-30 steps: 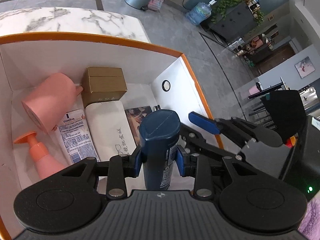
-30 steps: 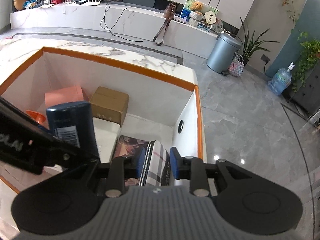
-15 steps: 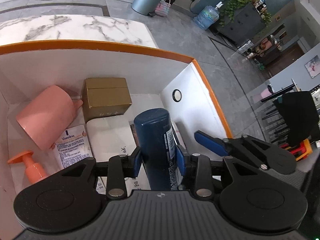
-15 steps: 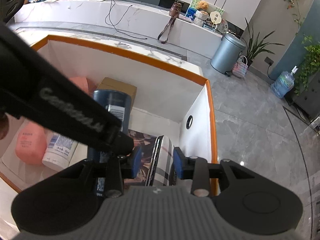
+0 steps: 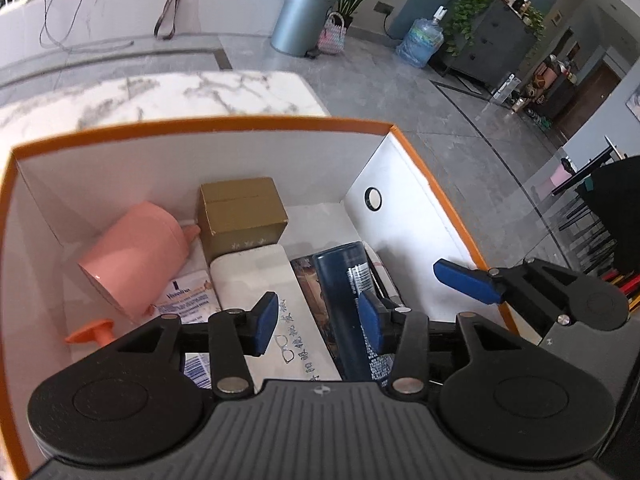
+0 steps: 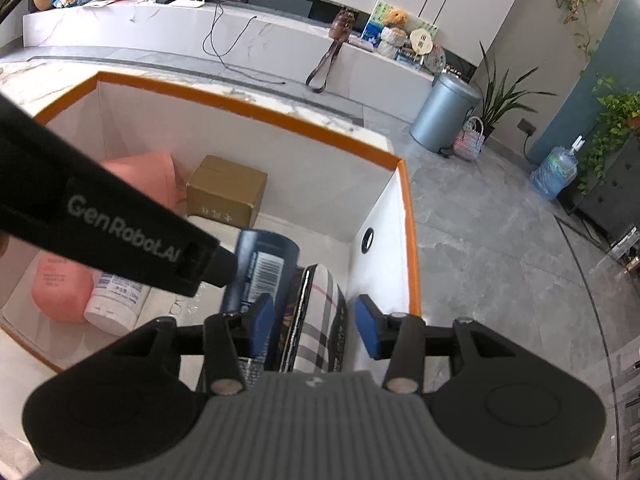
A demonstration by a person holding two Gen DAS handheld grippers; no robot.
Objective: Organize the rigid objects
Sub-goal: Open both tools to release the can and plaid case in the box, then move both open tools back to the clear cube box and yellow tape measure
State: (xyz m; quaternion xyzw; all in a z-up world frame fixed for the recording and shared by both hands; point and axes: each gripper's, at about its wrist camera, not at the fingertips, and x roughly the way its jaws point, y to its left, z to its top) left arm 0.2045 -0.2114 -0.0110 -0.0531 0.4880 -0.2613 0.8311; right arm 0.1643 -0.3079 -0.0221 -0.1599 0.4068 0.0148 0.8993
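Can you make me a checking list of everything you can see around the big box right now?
Surface: white marble-look tabletop under the box.
Job's things: orange-rimmed white box holds a dark blue bottle, plaid case, gold carton, pink mug on its side, pink pump bottle, white tube, white glasses case.
Clutter: nothing seen.
Grippers: left gripper jaws opening, pads off the blue bottle; right gripper jaws opening, pads clear of the plaid case.
Cables: black cable on the far counter.
Surroundings: grey bin, water jug, plants.
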